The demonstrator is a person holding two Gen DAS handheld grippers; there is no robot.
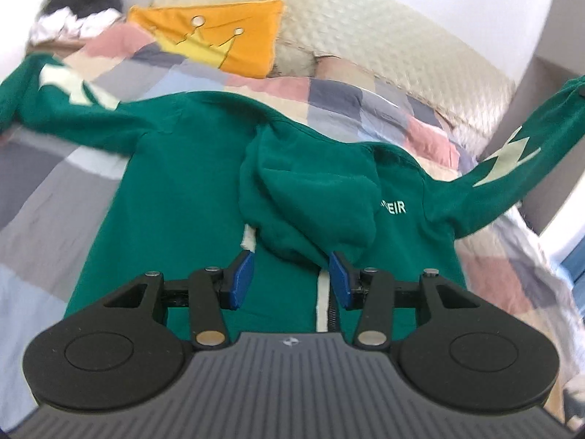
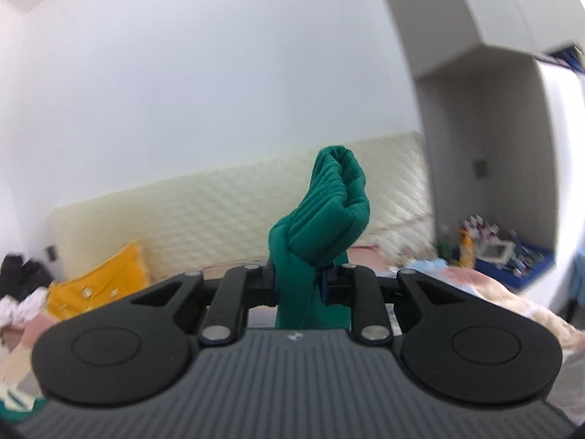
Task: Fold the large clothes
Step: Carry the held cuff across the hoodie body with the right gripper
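Note:
A green zip hoodie [image 1: 182, 197] lies front-up on the patchwork bed, its hood [image 1: 310, 197] flopped over the chest. Its left sleeve [image 1: 62, 109] lies spread on the bed. Its right sleeve [image 1: 512, 161] rises off the bed toward the upper right. My left gripper [image 1: 292, 274] is open and empty, hovering over the zipper just below the hood. My right gripper [image 2: 298, 278] is shut on the green ribbed sleeve cuff [image 2: 325, 212] and holds it up in the air, facing the headboard.
An orange crown pillow [image 1: 219, 33] and a dark and white clothes pile [image 1: 80, 0] lie at the head of the bed. A cream padded headboard [image 2: 219, 205] runs behind. A blue bin of clutter [image 2: 504, 256] stands in a wall niche at right.

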